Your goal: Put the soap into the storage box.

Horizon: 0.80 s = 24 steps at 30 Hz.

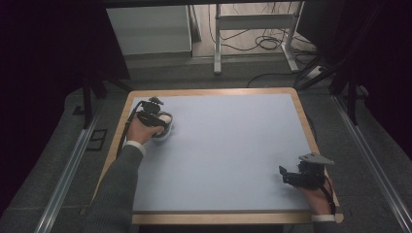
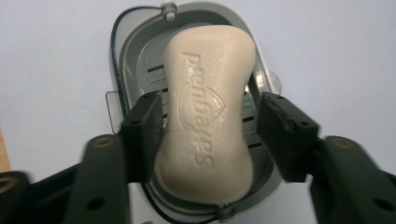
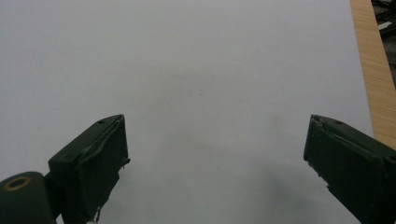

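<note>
Black jaws of my left gripper stand on either side of the soap bar, which lies lengthwise in the soap dish. One jaw looks to touch the bar's narrow waist; the other shows a thin sliver of gap, so I cannot tell whether I am pinching the bar or only bracketing it.

With the soap dish as my landmark: it sits on the table near the far left corner, under my left hand. My right gripper rests well apart from the dish, toward the near right corner, jaws spread wide with nothing between them.

As for progress, I judge the work to be either lifting the soap out of the dish or having just set it in. The bar lies low in the tray and looks fully supported by it, so if it is a lift, that is not yet begun; if a placement, only letting go and pulling back remain.

The bar is cream, smooth and slightly waxy, rounded at both ends and pinched in the middle, with raised lettering stamped on top. Its dish is an oval of grey plastic with a slotted draining floor and a pale outer rim. Beneath both, the tabletop is matte pale blue with a light wood edge.
</note>
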Each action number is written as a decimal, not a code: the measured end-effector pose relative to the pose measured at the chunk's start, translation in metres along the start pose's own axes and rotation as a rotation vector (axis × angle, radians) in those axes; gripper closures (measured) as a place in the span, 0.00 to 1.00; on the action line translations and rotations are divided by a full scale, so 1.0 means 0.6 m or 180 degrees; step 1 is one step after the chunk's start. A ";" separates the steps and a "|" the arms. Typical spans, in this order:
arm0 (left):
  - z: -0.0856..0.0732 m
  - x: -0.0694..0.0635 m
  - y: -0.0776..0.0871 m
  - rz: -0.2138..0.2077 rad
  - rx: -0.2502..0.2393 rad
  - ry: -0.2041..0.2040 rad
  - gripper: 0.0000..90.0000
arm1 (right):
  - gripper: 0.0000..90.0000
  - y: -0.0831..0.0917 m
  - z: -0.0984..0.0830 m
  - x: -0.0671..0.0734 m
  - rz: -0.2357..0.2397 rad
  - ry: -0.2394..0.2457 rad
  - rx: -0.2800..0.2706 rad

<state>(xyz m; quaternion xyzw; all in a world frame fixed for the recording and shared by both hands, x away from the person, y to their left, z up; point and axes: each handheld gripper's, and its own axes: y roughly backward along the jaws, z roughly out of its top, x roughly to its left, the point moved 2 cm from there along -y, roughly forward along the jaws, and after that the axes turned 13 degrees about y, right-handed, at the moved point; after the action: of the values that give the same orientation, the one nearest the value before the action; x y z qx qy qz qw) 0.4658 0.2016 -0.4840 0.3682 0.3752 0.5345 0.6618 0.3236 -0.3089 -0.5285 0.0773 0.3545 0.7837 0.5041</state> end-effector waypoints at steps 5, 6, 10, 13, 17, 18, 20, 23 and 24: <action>-0.004 -0.013 0.021 -0.0150 -0.0133 -0.0036 0.36 | 0.07 0.000 0.001 0.001 0.0005 0.0001 -0.0003; -0.005 -0.015 0.026 -0.0157 -0.0165 -0.0051 0.36 | 0.07 0.000 0.001 0.002 0.0006 0.0007 -0.0005; -0.014 -0.027 0.048 -0.0300 -0.0276 -0.0129 0.34 | 0.07 0.000 0.001 0.002 0.0003 0.0008 -0.0001; -0.026 -0.036 0.063 -0.0399 -0.0369 -0.0193 0.32 | 0.07 0.000 0.001 0.002 0.0003 0.0008 -0.0001; -0.050 -0.048 0.076 -0.0540 -0.0453 -0.0280 0.30 | 0.07 0.000 0.002 0.003 0.0001 0.0014 -0.0006; -0.057 -0.050 0.078 -0.0571 -0.0463 -0.0321 0.30 | 0.07 0.000 0.002 0.003 0.0002 0.0017 -0.0009; -0.073 -0.055 0.080 -0.0627 -0.0498 -0.0359 0.29 | 0.07 0.001 0.003 0.003 0.0003 0.0016 -0.0009; -0.099 -0.060 0.084 -0.0723 -0.0553 -0.0415 0.29 | 0.07 0.001 0.003 0.003 0.0003 0.0016 -0.0009; -0.108 -0.061 0.085 -0.0742 -0.0565 -0.0436 0.29 | 0.07 0.001 0.003 0.003 0.0000 0.0015 -0.0010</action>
<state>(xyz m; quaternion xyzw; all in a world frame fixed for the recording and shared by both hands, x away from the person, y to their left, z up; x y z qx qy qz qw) 0.3809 0.1793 -0.4639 0.2978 0.3207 0.4588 0.7733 0.3229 -0.3066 -0.5273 0.0747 0.3545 0.7844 0.5034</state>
